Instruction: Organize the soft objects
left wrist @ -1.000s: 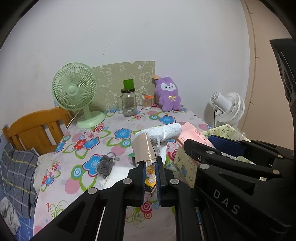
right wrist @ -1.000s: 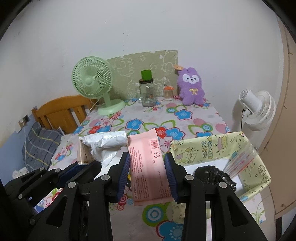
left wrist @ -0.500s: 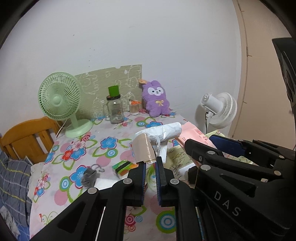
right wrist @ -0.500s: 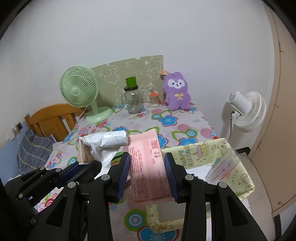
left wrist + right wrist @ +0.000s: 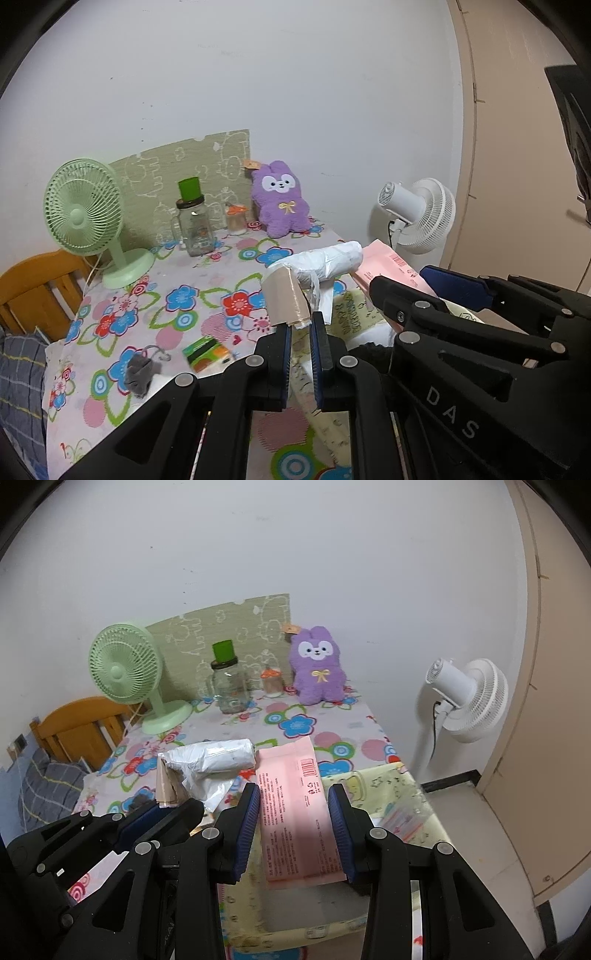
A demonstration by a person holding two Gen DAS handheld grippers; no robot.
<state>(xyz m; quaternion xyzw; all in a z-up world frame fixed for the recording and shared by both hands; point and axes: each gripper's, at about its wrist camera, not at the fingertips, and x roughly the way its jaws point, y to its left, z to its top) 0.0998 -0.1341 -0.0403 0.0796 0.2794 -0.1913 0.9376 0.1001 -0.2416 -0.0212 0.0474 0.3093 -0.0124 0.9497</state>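
Observation:
My left gripper (image 5: 301,328) is shut on the lower end of a beige packet (image 5: 286,299). A white plastic-wrapped bundle (image 5: 325,262) hangs with it, and both are held up above the table. My right gripper (image 5: 294,794) is shut on a flat pink packet (image 5: 291,805) by its two long edges. The pink packet hangs over a yellow printed fabric box (image 5: 369,786) at the table's near right corner, with something black partly hidden inside it. The beige packet (image 5: 166,782) and white bundle (image 5: 218,755) show just left of the right gripper.
A flowered tablecloth (image 5: 184,302) carries a green fan (image 5: 83,206), a glass jar with a green lid (image 5: 194,225), a small orange-capped bottle (image 5: 235,218) and a purple plush bunny (image 5: 280,203). A grey soft item (image 5: 140,373) and a green-orange pack (image 5: 207,352) lie near the front. A white fan (image 5: 465,698) stands at the right, a wooden frame (image 5: 81,723) at the left.
Both grippers have carried their loads to the right. The yellow box, earlier off to the right of the pink packet, is now under it. Neither grip has changed.

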